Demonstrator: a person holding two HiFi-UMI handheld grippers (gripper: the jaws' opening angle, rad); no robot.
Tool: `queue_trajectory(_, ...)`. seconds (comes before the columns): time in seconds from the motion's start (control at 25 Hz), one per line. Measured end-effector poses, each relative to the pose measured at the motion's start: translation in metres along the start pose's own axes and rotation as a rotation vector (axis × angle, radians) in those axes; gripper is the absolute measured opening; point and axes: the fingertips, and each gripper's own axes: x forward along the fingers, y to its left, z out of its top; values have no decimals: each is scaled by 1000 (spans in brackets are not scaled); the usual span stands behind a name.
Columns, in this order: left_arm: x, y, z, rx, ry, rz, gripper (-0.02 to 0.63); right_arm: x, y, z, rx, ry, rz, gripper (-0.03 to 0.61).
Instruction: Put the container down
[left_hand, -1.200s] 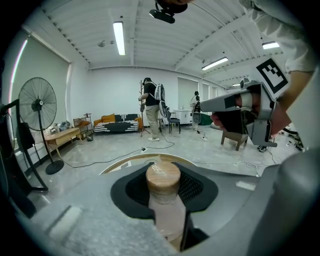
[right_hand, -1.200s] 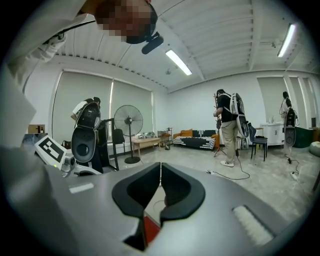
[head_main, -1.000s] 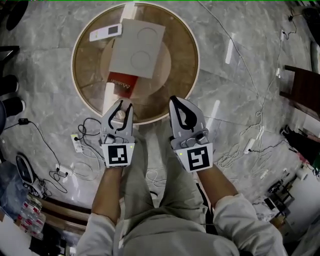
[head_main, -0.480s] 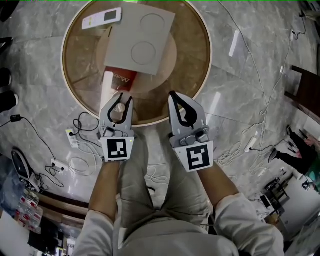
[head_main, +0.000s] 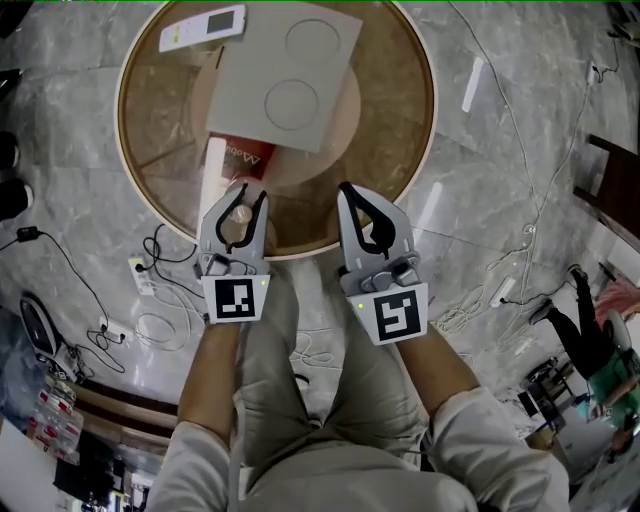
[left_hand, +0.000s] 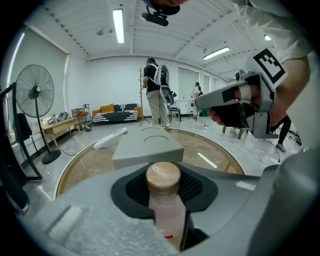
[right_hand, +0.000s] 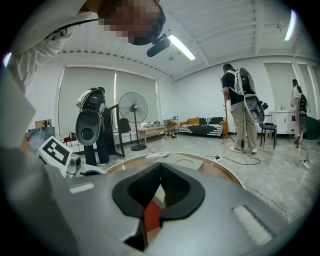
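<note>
My left gripper (head_main: 245, 193) is shut on a small pale-pink bottle (left_hand: 165, 210) with a round wood-coloured cap (head_main: 238, 214), held upright between the jaws. It hangs over the near rim of the round glass table (head_main: 410, 150). Beside it, my right gripper (head_main: 352, 192) is shut with nothing in it, also over the table's near edge; in the right gripper view its jaws (right_hand: 161, 169) meet, and a red patch shows through the gap below. From the left gripper view the right gripper (left_hand: 235, 102) appears at the upper right.
On the table lie a flat grey box (head_main: 285, 85) with two circles, a white remote (head_main: 203, 27) and a red booklet (head_main: 240, 163). Cables and a power strip (head_main: 152, 285) lie on the marble floor. A standing fan (left_hand: 35, 95) and people (left_hand: 155, 95) are farther off.
The table has come closer in the head view, and both grippers now reach a little further over its near rim. The left gripper still holds the bottle.
</note>
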Motion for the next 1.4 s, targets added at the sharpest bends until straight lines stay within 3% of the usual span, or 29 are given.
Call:
queue_trajectory(0.72, -1, 0, -1, 1, -63, -5, 126, -2, 7, -15, -4, 13, 13, 3)
queue_trajectory(0.84, -3, -3, 8, 44, -70, -26, 167, -5, 7, -12, -11, 9, 13, 3)
queue_trajectory(1.2, -43, 10, 51, 63, -106, 4, 169, -20, 14, 20, -23, -11, 7, 3)
queue_trajectory(1.28, -57, 17, 63, 73, -104, 17, 153, -24, 17, 33, -24, -16, 4, 3)
queue_trajectory(1.32, -65, 22, 70, 75, -104, 28, 109, -26, 19, 39, -24, -19, 1, 3)
queue_trajectory(1.4, -81, 35, 84, 29, -116, 68, 66, -31, 23, 54, -23, -28, -4, 3)
